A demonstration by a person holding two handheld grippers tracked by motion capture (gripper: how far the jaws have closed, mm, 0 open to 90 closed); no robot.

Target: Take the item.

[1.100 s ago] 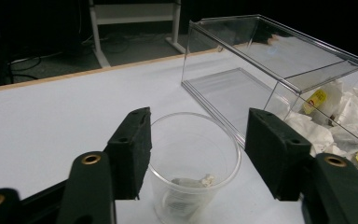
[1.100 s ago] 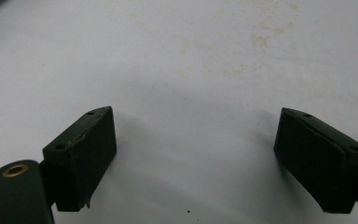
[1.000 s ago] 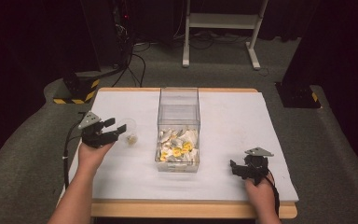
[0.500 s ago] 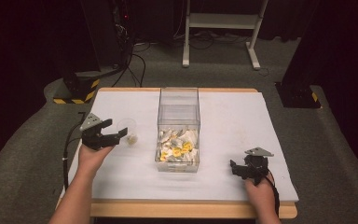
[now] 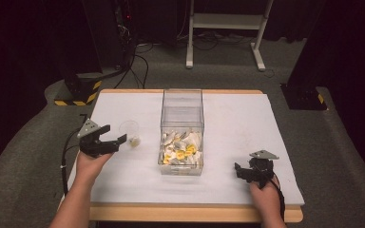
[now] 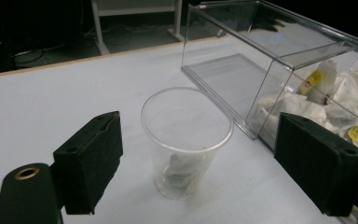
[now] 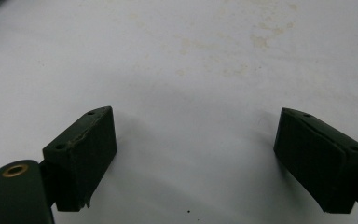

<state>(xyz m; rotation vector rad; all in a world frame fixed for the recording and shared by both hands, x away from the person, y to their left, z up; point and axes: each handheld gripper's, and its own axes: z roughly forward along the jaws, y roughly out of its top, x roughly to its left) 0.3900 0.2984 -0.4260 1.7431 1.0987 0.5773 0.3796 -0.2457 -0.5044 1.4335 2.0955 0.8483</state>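
Left gripper view puts the two black foam-padded jaws of the left gripper nearest, spread wide after just opening, with nothing pressed between them. Straight ahead, standing upright between the line of the jaws and apart from both pads, is the clear round plastic cup, a pale paper tea bag slumped in its bottom. Just beyond the cup, toward the middle of the tabletop, sits the tall clear acrylic box heaped with white and yellow-tagged tea bags. In the high view the left gripper points at the cup near the tabletop's left edge (so the left hand is plainly the nearer one). The right gripper rests by the near right corner, well apart, its jaws spread over the bare white tabletop.
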